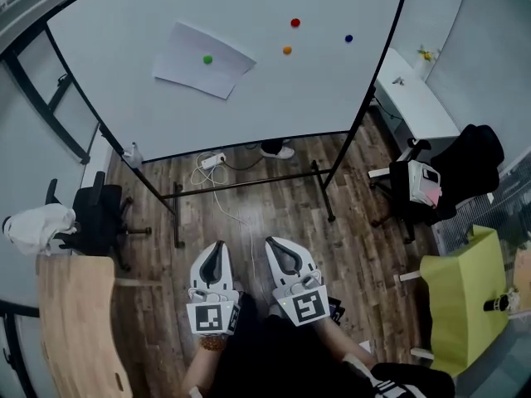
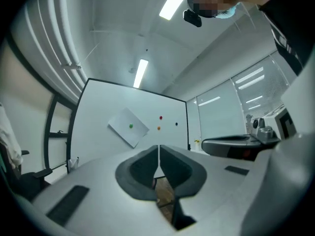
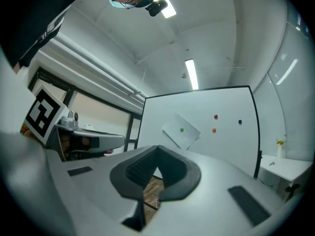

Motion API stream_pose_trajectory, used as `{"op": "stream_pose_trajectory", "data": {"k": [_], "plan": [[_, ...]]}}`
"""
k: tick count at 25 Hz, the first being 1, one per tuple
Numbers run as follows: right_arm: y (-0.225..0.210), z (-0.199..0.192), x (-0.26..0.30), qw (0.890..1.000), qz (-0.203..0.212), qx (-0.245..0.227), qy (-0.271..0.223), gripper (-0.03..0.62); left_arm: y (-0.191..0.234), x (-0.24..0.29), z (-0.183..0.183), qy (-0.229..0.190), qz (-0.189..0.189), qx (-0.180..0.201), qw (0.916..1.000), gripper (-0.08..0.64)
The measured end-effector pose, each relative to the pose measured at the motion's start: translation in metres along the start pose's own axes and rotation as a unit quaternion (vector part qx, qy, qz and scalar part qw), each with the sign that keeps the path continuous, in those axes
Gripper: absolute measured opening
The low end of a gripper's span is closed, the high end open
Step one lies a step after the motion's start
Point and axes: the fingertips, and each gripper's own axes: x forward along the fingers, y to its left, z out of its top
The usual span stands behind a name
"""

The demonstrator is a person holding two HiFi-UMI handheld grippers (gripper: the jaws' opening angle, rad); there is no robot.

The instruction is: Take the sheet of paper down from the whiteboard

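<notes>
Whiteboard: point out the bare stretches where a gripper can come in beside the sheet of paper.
Bare: the wide band of whiteboard below the sheet of paper down to its bottom edge, and the strip between the sheet and its left edge. Tighter: right of the sheet, where the orange magnet and red magnet sit close.
</notes>
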Motion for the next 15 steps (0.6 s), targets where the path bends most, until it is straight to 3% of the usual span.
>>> {"op": "stream_pose_trajectory", "data": {"k": [6,15], "plan": [[-0.006,-0.01,0.035,0.999,-0.027,-0.024,0.035,-0.002,0.034,0.035,-0.008,-0.001,-0.012,-0.024,0.9996,0.02],[-0.002,-0.012,0.106,0.997,-0.051,-0.045,0.04,-0.002,0.103,0.077,-0.016,-0.008,-0.03,-0.061,0.9977,0.02]]}}
